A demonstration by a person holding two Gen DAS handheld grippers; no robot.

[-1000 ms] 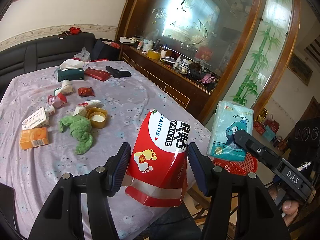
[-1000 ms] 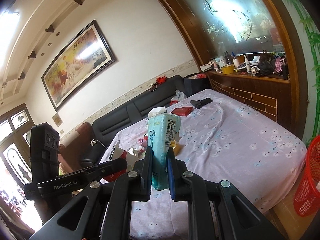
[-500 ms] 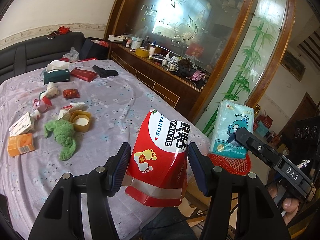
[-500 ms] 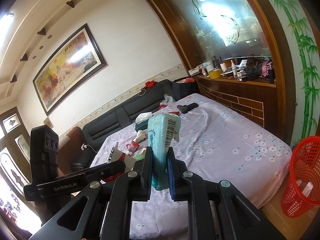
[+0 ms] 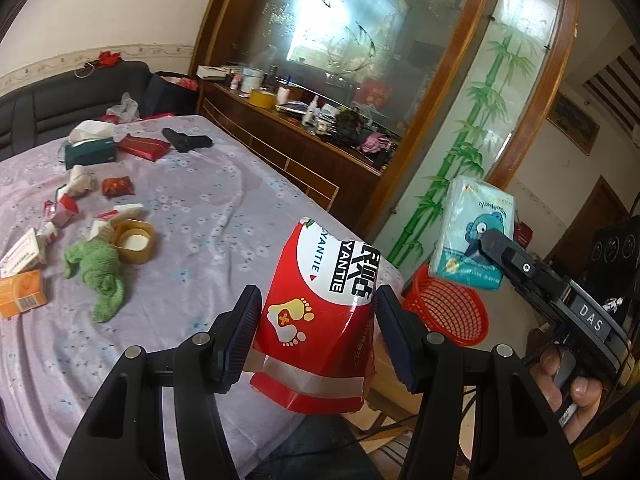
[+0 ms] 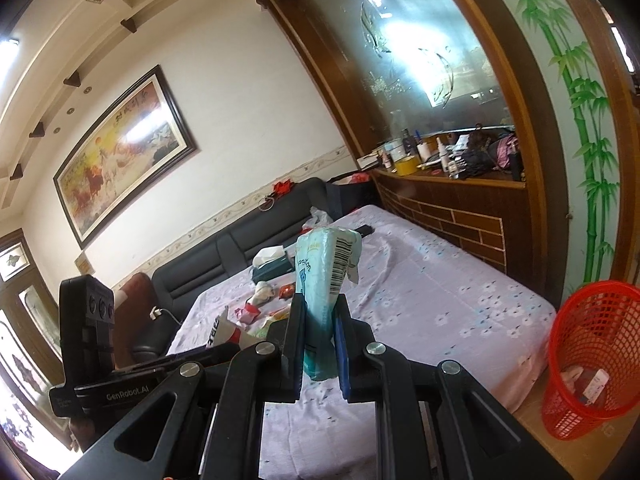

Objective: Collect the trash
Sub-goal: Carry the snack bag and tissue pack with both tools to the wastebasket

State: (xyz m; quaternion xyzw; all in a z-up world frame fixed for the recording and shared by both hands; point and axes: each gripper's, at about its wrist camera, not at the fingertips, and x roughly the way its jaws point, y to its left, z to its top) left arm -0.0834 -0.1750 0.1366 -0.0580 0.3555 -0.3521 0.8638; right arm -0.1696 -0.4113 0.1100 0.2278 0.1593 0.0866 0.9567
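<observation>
— Which step are you sitting in right now?

— You are carrying, not picking. Your left gripper [image 5: 316,320] is holding the torn red packet [image 5: 320,320] between its pads; the pads are sitting wide against the packet's sides, so I am judging the grip as light. Your right gripper [image 6: 318,344] is clamping the pale teal tissue pack [image 6: 324,292] tightly, the pack standing upright above the fingers.

— And where is the bin?

— The red mesh basket [image 6: 592,360] is standing on the floor just off the near right corner of the bench [image 5: 208,216]. In the left view the tissue pack [image 5: 472,232] is hanging just above the basket's rim [image 5: 448,312]; a few scraps are already lying inside.

— So what is the next move asking of you?

— You are needing to bring each gripper over the mouth of the basket and part the jaws there, the right one first, I think, since it is nearer. Watch the red packet: it is crumpled and open at the top, and may slip early.

— Is anything left after that?

— Plenty, farther along the bench: a green cloth [image 5: 100,268], a gold lid [image 5: 134,240], an orange box [image 5: 22,292], small wrappers, and a tissue box [image 5: 90,148] by the far edge.
</observation>
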